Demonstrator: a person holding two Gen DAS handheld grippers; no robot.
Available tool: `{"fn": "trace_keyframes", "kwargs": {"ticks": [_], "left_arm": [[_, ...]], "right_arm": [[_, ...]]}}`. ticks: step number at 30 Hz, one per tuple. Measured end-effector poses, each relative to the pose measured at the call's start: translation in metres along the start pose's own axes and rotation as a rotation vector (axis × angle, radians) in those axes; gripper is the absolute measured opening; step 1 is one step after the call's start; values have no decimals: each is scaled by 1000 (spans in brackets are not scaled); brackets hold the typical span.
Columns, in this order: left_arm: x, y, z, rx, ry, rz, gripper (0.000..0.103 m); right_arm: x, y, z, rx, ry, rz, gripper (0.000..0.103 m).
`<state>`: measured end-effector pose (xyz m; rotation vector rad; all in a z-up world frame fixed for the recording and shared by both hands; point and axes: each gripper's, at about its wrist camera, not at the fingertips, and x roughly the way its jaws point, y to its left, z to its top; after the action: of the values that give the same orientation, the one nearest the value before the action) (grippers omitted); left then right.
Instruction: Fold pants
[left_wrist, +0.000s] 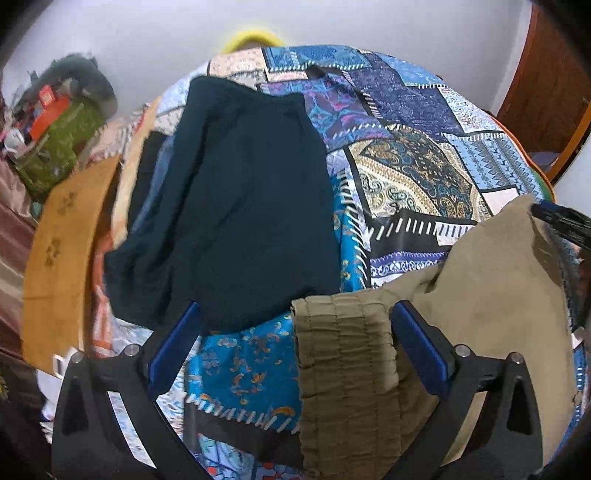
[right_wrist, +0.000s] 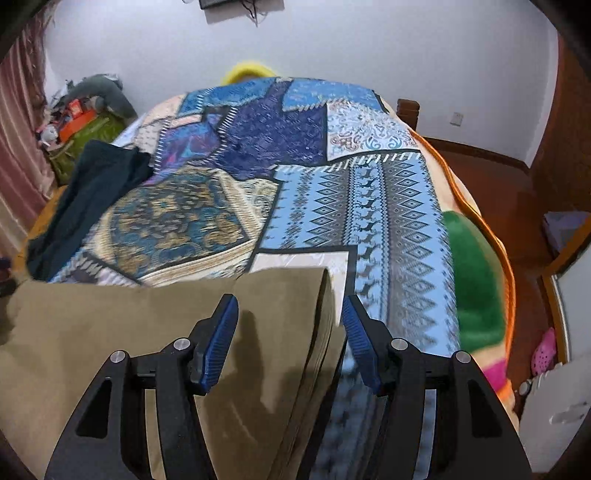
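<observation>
Olive-brown pants (left_wrist: 480, 295) lie on a blue patchwork bedspread (left_wrist: 406, 177) at the near edge of the bed. Their gathered waistband (left_wrist: 343, 354) sits between the wide-apart fingers of my left gripper (left_wrist: 295, 308), close to the right pad (left_wrist: 421, 347) and not pinched. In the right wrist view the pants (right_wrist: 110, 332) show a folded edge (right_wrist: 325, 314) between the fingers of my right gripper (right_wrist: 290, 299). Its pads stand apart from the cloth and the jaws are open. The right gripper's finger (left_wrist: 561, 221) shows at the pants' far corner.
A folded dark teal garment (left_wrist: 240, 192) lies on the bed's left part (right_wrist: 92, 192). A green bag with clutter (left_wrist: 55, 147) stands beyond the left side. A fleece blanket with an orange hem (right_wrist: 476, 277) hangs over the right side above a wooden floor (right_wrist: 517, 206).
</observation>
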<state>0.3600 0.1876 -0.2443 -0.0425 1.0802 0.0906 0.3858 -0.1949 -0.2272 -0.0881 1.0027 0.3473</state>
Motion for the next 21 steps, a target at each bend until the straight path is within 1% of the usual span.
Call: {"fn": "trace_keyframes", "kwargs": {"ticks": [3,4,5,6,7,8,11,13,16,19,21], "left_arm": [[4,5,-3,-27,9,-38,103],[5,6,-4,-35,9,-48,103],[5,8,-5,-44,6,-56,103],[4,9,-6,-47,1,-59,103],[3,9,-7,-47,-7,-66,98],[2,9,-7,-45,-18,-70,92],[-1,7,-11,-39,-43,-57,82],[0,5,-15,-40,-57,-18,80],[4,6,-21,-77,-54,6,79],[5,12,-23,-124,-47,-8,79],[4,13,-22,-127,-33,-22,79]], "right_arm": [[18,-6,6,17,30,8,54],[22,-7,7,25,34,15,48],[24,-8,8,30,33,21,35],[26,-8,7,27,39,7,29],[28,-7,7,17,44,-5,14],[31,-6,5,3,57,-3,12],[37,-1,-2,-45,79,-30,10],[37,1,-3,-55,78,-43,9],[37,3,-4,-71,74,-67,9],[39,5,-6,-86,79,-94,8],[40,5,-3,-90,80,-98,9]]}}
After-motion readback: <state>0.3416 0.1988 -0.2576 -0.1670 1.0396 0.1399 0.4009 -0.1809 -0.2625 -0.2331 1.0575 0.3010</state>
